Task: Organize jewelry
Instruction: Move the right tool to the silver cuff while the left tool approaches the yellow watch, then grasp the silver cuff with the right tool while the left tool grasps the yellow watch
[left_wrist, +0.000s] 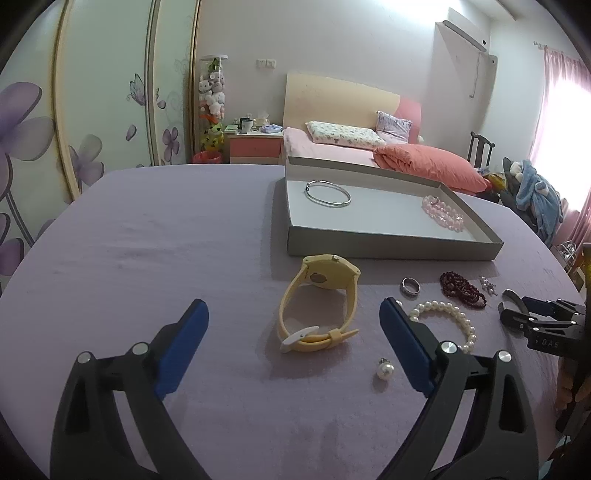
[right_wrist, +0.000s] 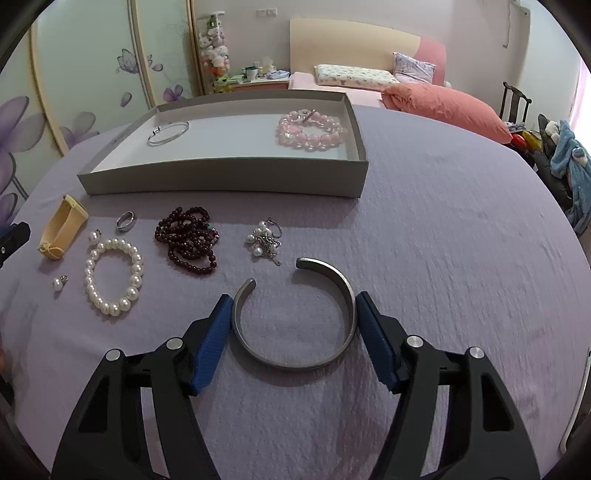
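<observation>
- Left wrist view: sits low over the table (left_wrist: 147, 240), looking forward and down along its own fingers, close to the watch (left_wrist: 317, 306), with the tray (left_wrist: 388, 245) farther off.
- Right wrist view: tilted more steeply down, close above the cuff (right_wrist: 295, 325).
- Both share the tray, the pearl bracelet (right_wrist: 110, 277), the dark beads (right_wrist: 188, 240) and the bed (right_wrist: 443, 103) behind.

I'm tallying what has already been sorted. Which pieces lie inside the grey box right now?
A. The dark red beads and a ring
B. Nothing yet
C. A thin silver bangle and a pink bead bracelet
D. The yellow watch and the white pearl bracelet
C: the grey box holds only the thin silver bangle and the pink bead bracelet; all the other pieces lie on the purple cloth outside it.
</observation>
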